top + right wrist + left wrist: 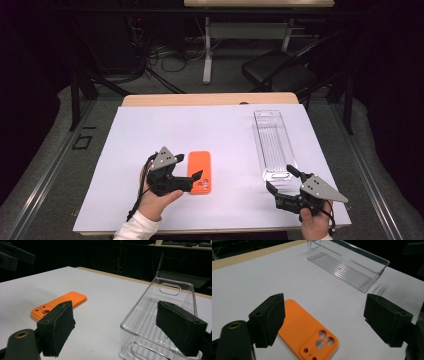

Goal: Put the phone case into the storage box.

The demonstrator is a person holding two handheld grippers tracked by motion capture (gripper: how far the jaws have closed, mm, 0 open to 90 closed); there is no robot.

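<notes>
- No text, label, brand, number or sign can be read in any view.
- The orange phone case (307, 332) bears no lettering.
- The clear plastic bin (160, 322) carries no label.

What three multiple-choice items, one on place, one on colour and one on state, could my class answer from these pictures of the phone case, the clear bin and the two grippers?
1. Where does the phone case lie on the white sheet?
A. inside the clear bin
B. flat beside the left gripper
C. at the sheet's far edge

2. What colour is the phone case?
A. orange
B. blue
C. black

3. How does the left gripper stand?
A. shut on the clear bin
B. shut on the case
C. open, jaws either side of the case

Answers:
1 B: the high view shows it flat by the left gripper, apart from the clear bin.
2 A: it shows orange in every view.
3 C: the left gripper view shows gaps between pads and case.
</notes>
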